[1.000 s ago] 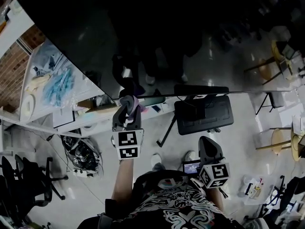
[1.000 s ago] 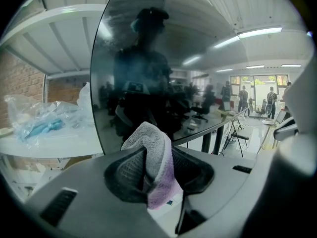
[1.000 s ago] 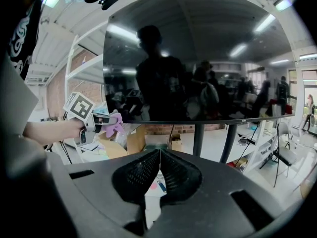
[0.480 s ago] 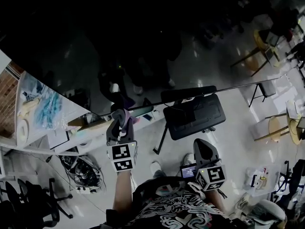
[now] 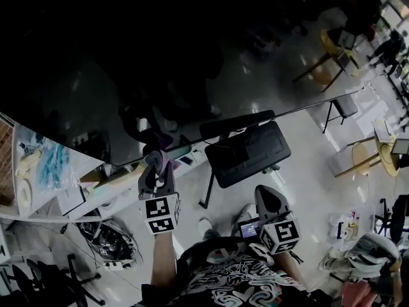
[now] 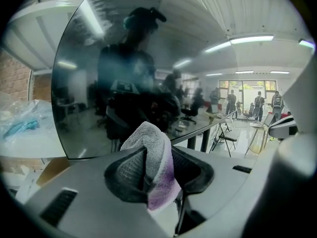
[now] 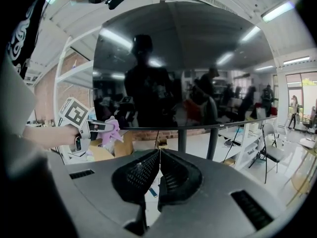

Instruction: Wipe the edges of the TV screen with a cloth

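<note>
The left gripper (image 5: pixel 158 166) is clamped on the cloth (image 6: pixel 154 168) and holds it at the bottom edge of the TV screen (image 5: pixel 166 62), near a lower corner. Further right, the right gripper (image 5: pixel 267 196) hangs lower, jaws together and empty. The wiping seems barely started, with most of the edges probably left to do.

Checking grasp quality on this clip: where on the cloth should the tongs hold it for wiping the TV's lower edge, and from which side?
Probably the bunched fold, as the left tongs hold the cloth now: a soft tip stands free past them. Come at the TV screen from below its lower edge.
</note>
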